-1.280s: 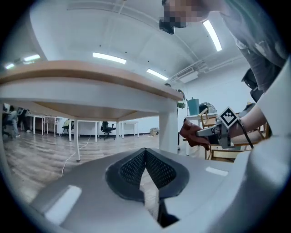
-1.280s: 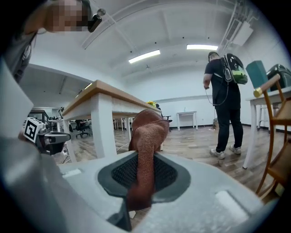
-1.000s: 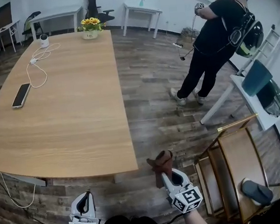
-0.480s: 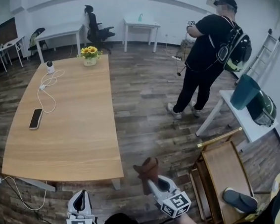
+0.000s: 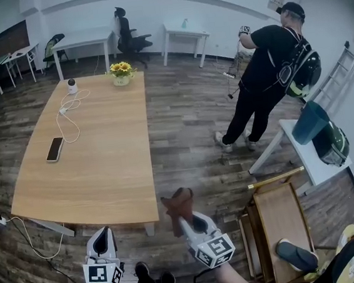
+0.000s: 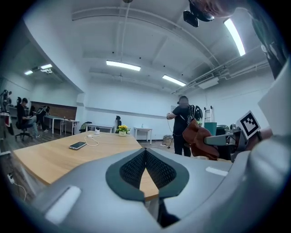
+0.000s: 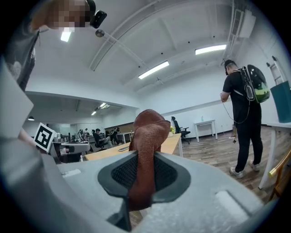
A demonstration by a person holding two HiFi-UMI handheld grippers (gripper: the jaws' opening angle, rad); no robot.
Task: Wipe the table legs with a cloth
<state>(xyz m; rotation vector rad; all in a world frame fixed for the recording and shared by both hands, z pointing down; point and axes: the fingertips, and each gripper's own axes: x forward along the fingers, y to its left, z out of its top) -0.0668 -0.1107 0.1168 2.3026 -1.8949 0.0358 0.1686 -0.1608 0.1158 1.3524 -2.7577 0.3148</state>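
1. My right gripper (image 7: 142,175) is clamped down on the brown cloth (image 7: 148,132). The cloth is pinched between the pads and bunches up above the jaws.
2. My left gripper (image 6: 145,166) has its jaws pressed together with nothing between them. It's down low on the left, near me.
3. From the head view, the cloth (image 5: 176,204) is up in the air just right of the wooden table's (image 5: 102,152) near right corner. It's close to the pale table leg (image 5: 149,228) under that corner, but it looks apart from it.
4. On the tabletop, a phone (image 5: 54,149) lies towards the left. A white cable (image 5: 68,121) loops beyond it to a small white gadget (image 5: 72,86), and a pot of sunflowers (image 5: 120,69) sits at the far end.
5. Off to the far right, a person in black (image 5: 264,72) with a backpack stands on the wood floor. A wooden rack (image 5: 280,221) sits near me on the right.
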